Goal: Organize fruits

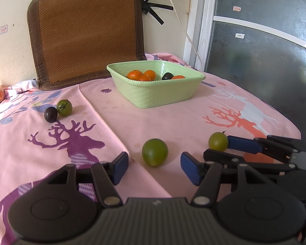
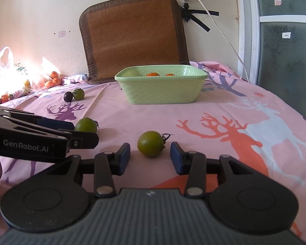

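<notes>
A light green basket (image 1: 157, 98) (image 2: 163, 94) stands at the back of the table and holds several oranges (image 1: 135, 74) and a dark plum (image 1: 167, 76). My left gripper (image 1: 154, 168) is open, and a green tomato (image 1: 154, 152) (image 2: 85, 125) lies just ahead between its fingers. My right gripper (image 2: 150, 159) is open around a second green tomato (image 2: 151, 143) (image 1: 218, 141); it also shows in the left wrist view (image 1: 224, 149). A third green tomato (image 1: 64, 107) (image 2: 79, 94) and a dark plum (image 1: 50, 114) (image 2: 68, 96) lie together at the left.
A pink deer-print cloth (image 1: 173, 122) covers the table. A brown woven cushion (image 1: 85, 32) leans on the wall behind the basket. A plastic bag of oranges (image 2: 30, 81) lies at the far left. A glass door (image 1: 265, 40) stands at the right, past the table edge.
</notes>
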The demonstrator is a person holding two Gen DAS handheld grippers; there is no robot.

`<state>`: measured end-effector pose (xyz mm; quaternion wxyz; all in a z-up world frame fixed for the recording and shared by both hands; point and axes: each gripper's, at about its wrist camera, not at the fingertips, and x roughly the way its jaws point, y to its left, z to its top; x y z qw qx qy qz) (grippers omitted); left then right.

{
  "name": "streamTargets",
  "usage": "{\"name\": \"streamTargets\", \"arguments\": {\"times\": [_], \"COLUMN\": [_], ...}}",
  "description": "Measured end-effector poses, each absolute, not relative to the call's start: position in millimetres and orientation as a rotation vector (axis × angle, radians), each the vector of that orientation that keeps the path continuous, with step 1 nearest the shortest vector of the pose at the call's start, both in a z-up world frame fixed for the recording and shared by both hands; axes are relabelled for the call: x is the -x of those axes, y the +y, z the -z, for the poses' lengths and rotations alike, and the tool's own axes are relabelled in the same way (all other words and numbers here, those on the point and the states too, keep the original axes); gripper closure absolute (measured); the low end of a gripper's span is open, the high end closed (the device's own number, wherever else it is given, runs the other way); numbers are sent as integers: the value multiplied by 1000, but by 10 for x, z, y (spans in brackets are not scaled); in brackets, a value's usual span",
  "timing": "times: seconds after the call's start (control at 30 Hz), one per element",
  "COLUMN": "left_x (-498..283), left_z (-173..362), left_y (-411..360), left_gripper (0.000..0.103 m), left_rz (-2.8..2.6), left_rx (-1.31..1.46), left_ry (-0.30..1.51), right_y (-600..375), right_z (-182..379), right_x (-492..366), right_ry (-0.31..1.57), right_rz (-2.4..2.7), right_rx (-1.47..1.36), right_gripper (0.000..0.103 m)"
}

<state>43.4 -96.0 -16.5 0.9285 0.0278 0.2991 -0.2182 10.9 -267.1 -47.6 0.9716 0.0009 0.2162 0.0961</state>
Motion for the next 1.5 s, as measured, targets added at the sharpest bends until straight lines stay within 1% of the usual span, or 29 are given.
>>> {"name": "streamTargets", "arguments": {"times": [1.13, 1.5], "left_x": [-451, -452], "left_z": [182, 186], "left_y": [-934, -931], "left_gripper": [36, 35], "left_rz": [443, 442], "left_rx": [-53, -53], "left_ry": [615, 615], "right_y": [-2683, -2689], "right_z": [478, 477], "right_x": [-108, -110], "right_ry": [436, 437], "right_rz": [-196, -196], "right_rx": [-2, -2], "right_gripper": [56, 56]}}
